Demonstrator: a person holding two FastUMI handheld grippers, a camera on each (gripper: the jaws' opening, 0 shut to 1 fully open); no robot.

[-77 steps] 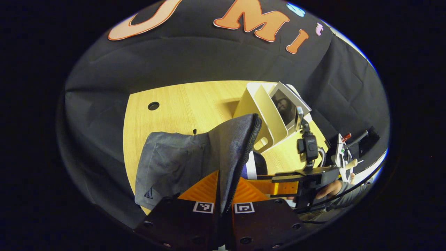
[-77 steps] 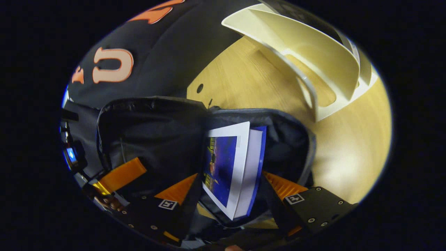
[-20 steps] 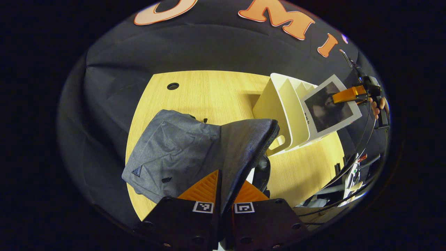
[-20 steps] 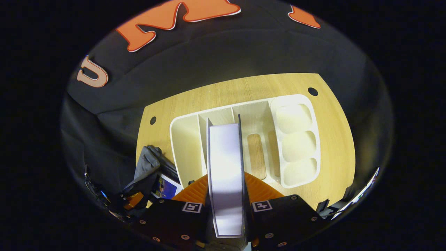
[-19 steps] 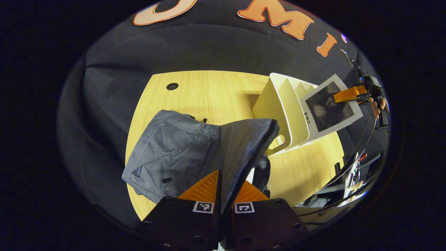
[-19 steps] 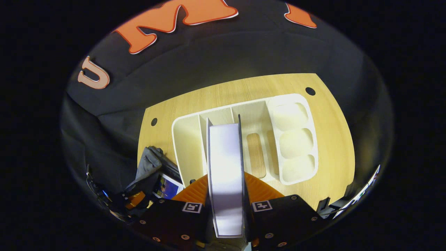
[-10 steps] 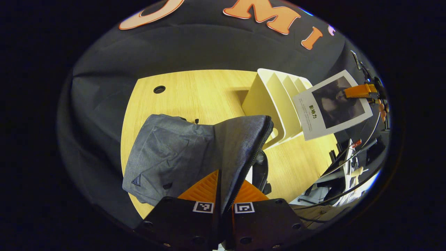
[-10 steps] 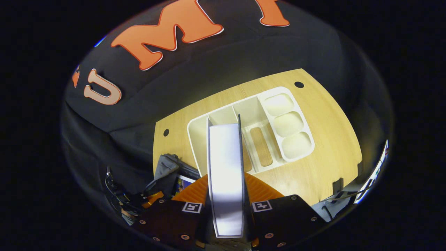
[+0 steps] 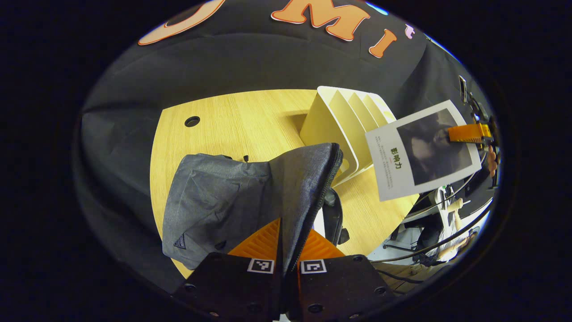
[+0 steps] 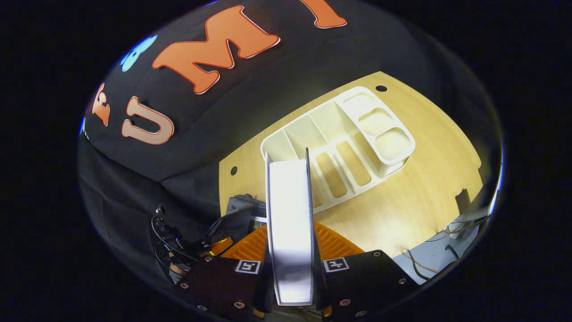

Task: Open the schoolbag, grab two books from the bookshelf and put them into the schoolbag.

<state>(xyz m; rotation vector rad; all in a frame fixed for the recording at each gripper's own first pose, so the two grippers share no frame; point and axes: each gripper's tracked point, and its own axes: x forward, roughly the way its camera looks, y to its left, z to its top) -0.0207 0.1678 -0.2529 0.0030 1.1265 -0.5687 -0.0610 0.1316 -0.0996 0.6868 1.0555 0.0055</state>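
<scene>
Gripping book [image 10: 289, 223], cover text blurred

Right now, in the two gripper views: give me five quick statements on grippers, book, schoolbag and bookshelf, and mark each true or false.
1. The right gripper is shut on a book, held edge-on between both fingers. True.
2. That book stands in a bookshelf slot. False: it is lifted clear of the white bookshelf, held in the air beside it in the left gripper view.
3. The left gripper is shut on the grey schoolbag flap. True.
4. The bookshelf lies tipped on its side. False: it stands upright on the wooden table.
5. The bookshelf slots seen in the right gripper view hold several books. False: the slots that show are empty.
</scene>
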